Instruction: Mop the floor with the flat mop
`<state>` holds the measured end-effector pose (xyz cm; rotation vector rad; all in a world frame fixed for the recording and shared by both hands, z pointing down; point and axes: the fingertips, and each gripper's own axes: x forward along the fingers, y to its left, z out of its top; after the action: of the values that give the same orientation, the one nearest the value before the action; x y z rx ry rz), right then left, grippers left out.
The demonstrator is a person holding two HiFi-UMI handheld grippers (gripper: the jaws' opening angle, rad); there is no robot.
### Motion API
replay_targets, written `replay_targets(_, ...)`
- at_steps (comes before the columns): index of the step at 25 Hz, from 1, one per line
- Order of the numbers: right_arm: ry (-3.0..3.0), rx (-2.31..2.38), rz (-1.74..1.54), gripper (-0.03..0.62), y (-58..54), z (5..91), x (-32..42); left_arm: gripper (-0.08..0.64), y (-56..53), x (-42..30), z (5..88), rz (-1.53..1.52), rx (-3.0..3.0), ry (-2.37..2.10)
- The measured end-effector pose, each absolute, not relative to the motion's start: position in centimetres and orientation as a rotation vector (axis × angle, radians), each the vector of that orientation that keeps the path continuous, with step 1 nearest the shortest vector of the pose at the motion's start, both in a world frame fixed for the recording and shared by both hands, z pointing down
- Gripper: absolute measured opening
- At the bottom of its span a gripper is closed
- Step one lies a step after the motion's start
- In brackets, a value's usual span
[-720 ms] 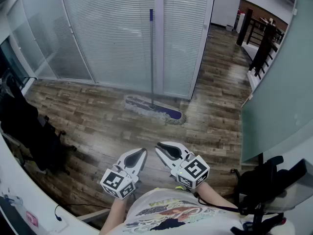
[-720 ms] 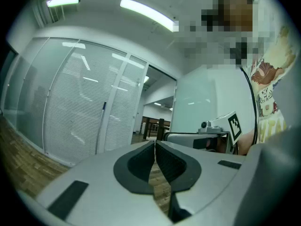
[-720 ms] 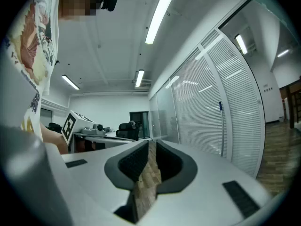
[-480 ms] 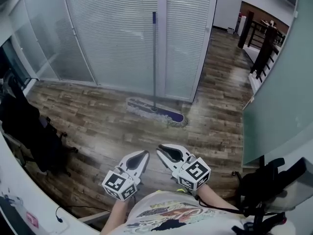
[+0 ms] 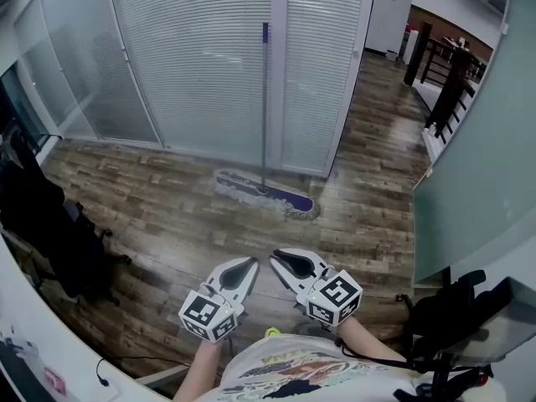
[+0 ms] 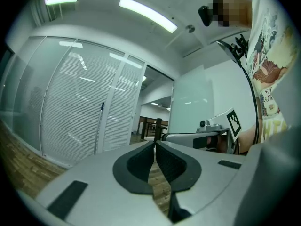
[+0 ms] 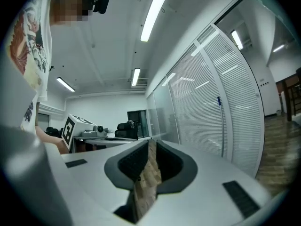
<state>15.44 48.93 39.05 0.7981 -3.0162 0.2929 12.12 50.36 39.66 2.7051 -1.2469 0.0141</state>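
Note:
The flat mop stands against the glass wall with blinds. Its head [image 5: 264,194] lies flat on the wooden floor and its thin handle [image 5: 265,99] with a blue tip rises upright. Both grippers are held low near the person's body, well short of the mop. My left gripper [image 5: 249,263] is shut and holds nothing. My right gripper [image 5: 275,258] beside it is shut and holds nothing too. In the left gripper view the jaws [image 6: 154,143] meet and the mop handle [image 6: 99,126] is far off. In the right gripper view the jaws [image 7: 151,143] meet, with the handle [image 7: 221,126] at the right.
A black office chair [image 5: 46,224] stands at the left by a white desk edge [image 5: 33,342]. Another black chair [image 5: 452,316] is at the lower right below a frosted glass partition [image 5: 477,157]. A dark railing [image 5: 444,82] runs at the back right.
The head view has drifted slightly, so the mop sits a little further right and lower in the picture. Both grippers stay shut and nearly in place.

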Motion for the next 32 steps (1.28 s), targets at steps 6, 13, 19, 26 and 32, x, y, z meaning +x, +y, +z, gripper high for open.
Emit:
replay_targets(6,-2.968,0.825,0.258,0.061,47.5,39.2,14.9,0.015,49.1,12.0,39.8,0.016,2.711,-1.230)
replay_targets(13,-2.960,0.814,0.263,0.063,43.3,40.3,13.7,0.015,45.5,11.3,40.9,0.053,2.710,-1.214)
replay_targets(19,-2.995,0.763,0.329,0.063,36.6,40.7,12.8,0.015,38.6,11.5,40.7,0.072,2.702,-1.225)
replay_targets(26,-3.002,0.742,0.371,0.063,27.2,41.4,13.9,0.015,29.4,13.0,41.3,0.113,2.689,-1.227)
replay_targets(32,-3.005,0.716,0.395,0.063,18.2,41.4,14.7,0.015,21.0,13.8,41.1,0.122,2.661,-1.278)
